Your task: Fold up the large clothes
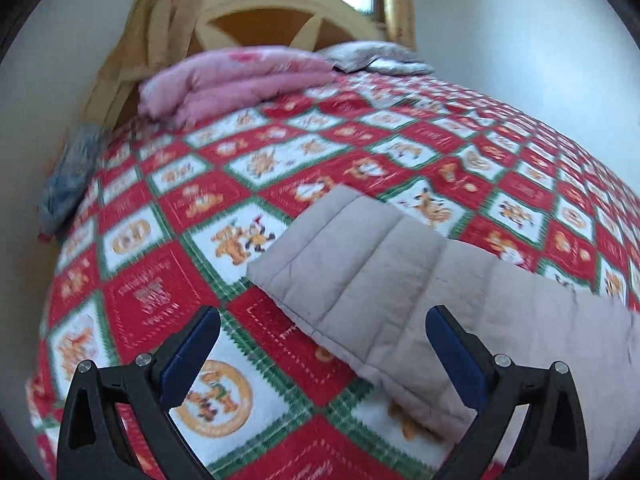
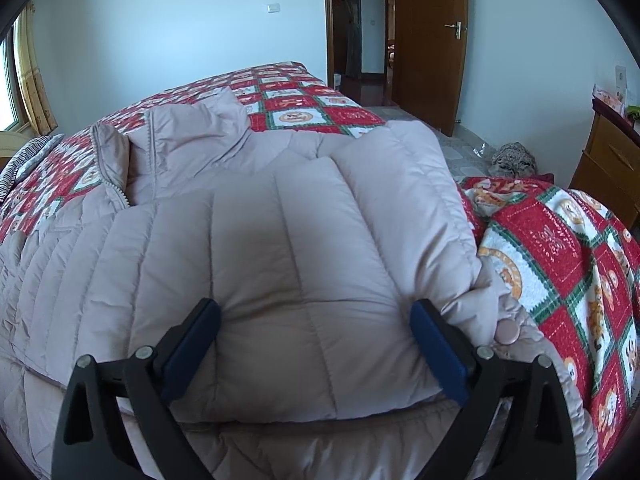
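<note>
The coat [image 2: 280, 240] lies spread across the bed [image 1: 160, 208], a folded sleeve on top and its right edge at the bed's side; the far quilt is bare up to the pink bedding [image 1: 236, 80]. The right gripper [image 2: 316, 344] hangs angled down, jaws wide astride the sleeve, pads off it. The left gripper [image 1: 322, 354] tilts down, open and empty, by the coat's hem.

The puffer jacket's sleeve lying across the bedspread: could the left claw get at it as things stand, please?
Probably yes: the left claw is open, and the sleeve lies just ahead on the bedspread with nothing between.
</note>
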`<state>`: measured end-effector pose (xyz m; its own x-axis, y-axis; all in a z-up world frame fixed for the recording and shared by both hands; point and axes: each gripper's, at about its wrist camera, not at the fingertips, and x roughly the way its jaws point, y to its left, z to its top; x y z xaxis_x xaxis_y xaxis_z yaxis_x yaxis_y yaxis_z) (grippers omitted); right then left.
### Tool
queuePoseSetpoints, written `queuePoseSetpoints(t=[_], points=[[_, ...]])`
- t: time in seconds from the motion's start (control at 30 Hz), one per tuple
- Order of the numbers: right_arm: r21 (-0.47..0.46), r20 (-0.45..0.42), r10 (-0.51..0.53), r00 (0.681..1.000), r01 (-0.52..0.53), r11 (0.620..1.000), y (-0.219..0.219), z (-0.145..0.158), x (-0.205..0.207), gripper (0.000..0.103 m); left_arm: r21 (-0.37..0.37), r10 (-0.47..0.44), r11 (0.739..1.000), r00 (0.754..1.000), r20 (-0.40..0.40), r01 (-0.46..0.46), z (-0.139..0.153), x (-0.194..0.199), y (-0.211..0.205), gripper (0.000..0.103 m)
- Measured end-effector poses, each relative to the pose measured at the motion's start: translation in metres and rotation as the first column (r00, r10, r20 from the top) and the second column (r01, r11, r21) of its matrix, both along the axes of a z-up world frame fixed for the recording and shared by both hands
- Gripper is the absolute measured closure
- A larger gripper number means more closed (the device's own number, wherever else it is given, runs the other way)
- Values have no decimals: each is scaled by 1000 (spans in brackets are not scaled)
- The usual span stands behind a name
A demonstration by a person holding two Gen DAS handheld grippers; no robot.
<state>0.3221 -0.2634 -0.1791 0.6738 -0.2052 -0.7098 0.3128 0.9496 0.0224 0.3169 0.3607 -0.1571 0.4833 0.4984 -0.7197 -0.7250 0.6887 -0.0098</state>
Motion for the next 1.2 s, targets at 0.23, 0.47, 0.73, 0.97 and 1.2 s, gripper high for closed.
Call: queuePoseSetpoints(t=[0.23, 0.47, 0.73, 0.97, 1.2], points=[[-13, -9, 3, 1000, -3, 1000, 1, -2, 2, 3, -157, 39, 986, 998, -53, -47, -35, 21, 21, 1], [-19, -12, 4, 1000, -4, 1000, 0, -3, 3, 2, -129, -15, 992, 1000, -19, 12, -31, 25, 12, 51], [-20, -13, 4, 1000, -4, 1000, 0, -3, 3, 2, -31, -108, 993, 992, 69, 111, -1, 17, -22, 93], [-20, -13, 4, 1000, -4, 1000, 1, -4, 3, 2, 193, -311, 941, 934, 177, 277, 74, 3, -115, 93], [-17, -11, 6, 1000, -6, 1000, -1, -4, 3, 2, 320, -538, 823, 825, 172, 470, 115, -13, -229, 93]])
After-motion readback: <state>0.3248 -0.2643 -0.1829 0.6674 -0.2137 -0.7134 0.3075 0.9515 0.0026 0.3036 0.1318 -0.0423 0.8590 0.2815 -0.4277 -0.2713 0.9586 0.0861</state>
